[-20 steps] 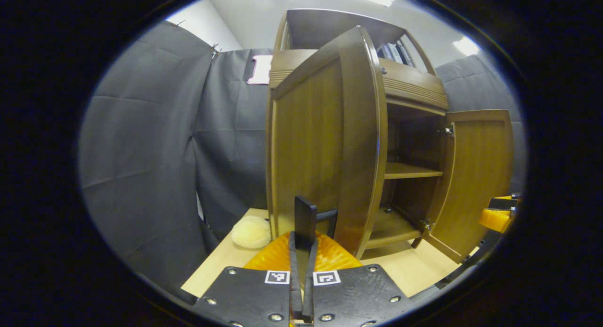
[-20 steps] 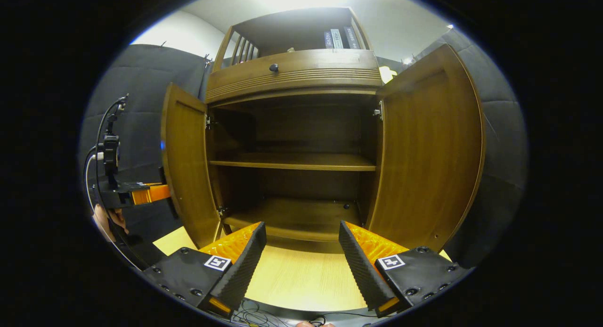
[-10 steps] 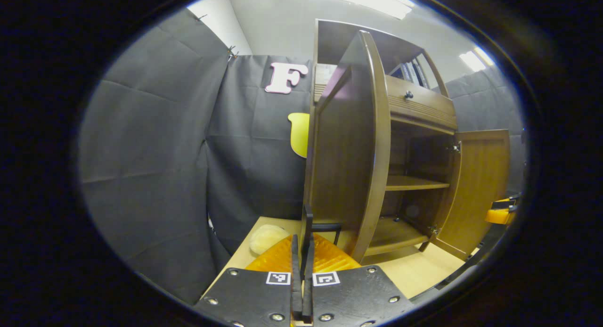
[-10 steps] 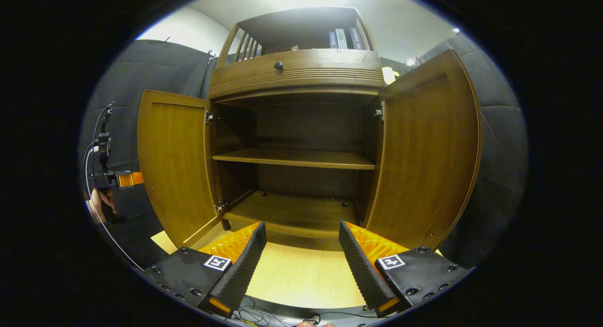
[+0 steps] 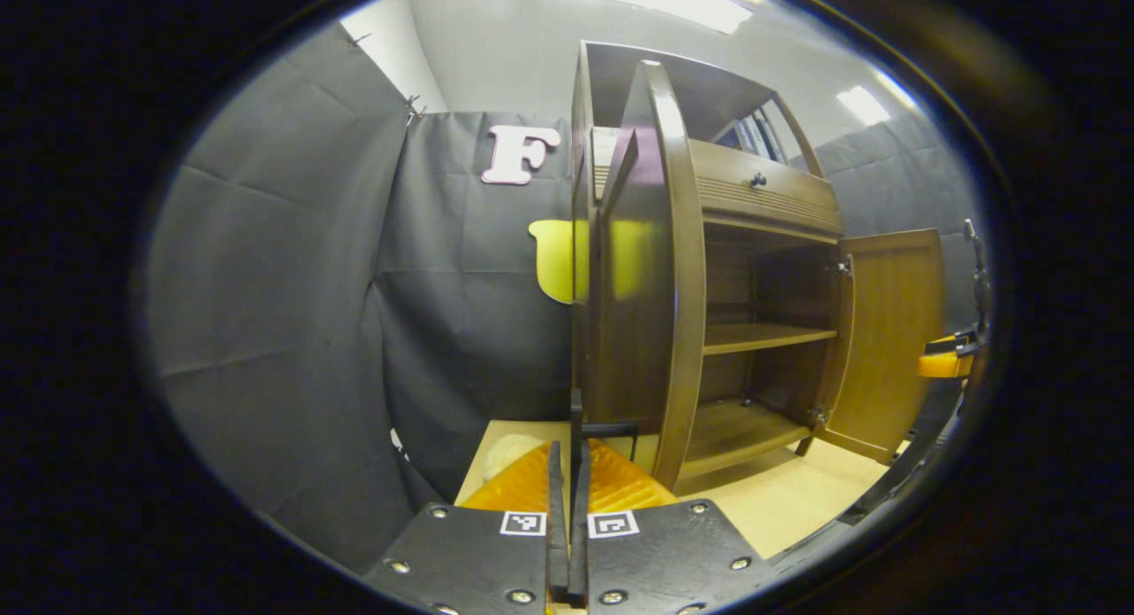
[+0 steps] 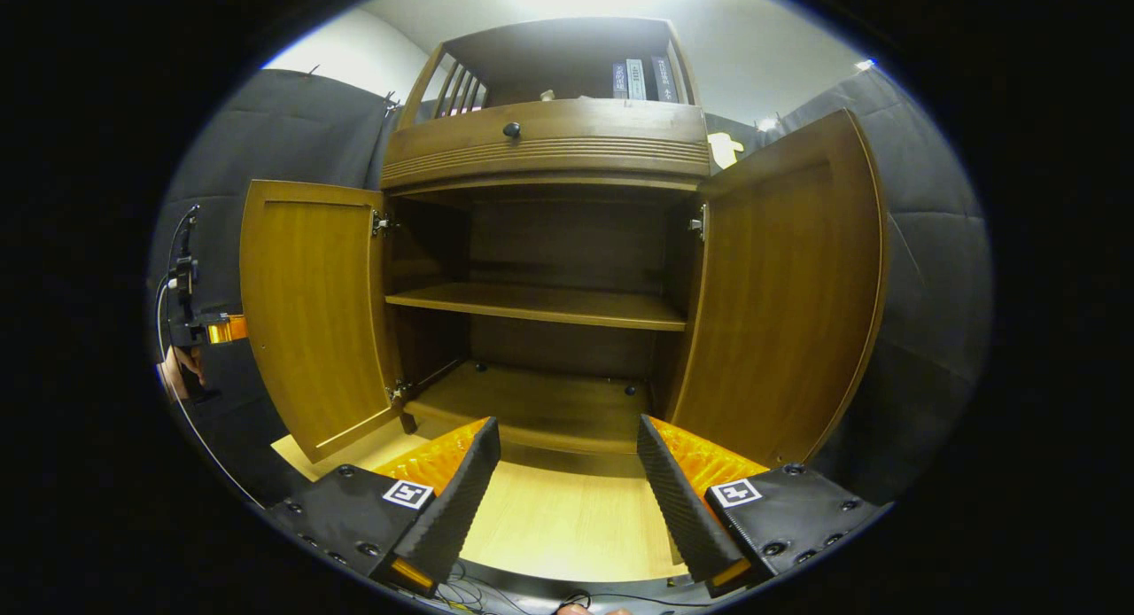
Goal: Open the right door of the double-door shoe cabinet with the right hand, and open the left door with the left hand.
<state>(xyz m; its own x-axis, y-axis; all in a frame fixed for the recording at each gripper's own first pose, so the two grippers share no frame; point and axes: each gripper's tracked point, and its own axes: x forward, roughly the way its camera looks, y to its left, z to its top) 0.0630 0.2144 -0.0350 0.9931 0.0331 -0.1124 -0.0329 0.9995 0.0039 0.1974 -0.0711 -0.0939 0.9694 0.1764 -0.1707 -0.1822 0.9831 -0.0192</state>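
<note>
Left gripper [image 5: 568, 473]: fingers pressed together around the dark handle [image 5: 611, 427] of the left door [image 5: 651, 269], which stands edge-on just ahead of it, swung fully out. Right gripper [image 6: 567, 482]: jaws spread wide, holding nothing, hovering over the table [image 6: 567, 526] before the open cabinet [image 6: 549, 154]. Right door [image 6: 788, 296] stands open ahead and to its right; the shelf [image 6: 540, 303] lies straight ahead, between both doors. Books [image 6: 638, 79] stand on top.
</note>
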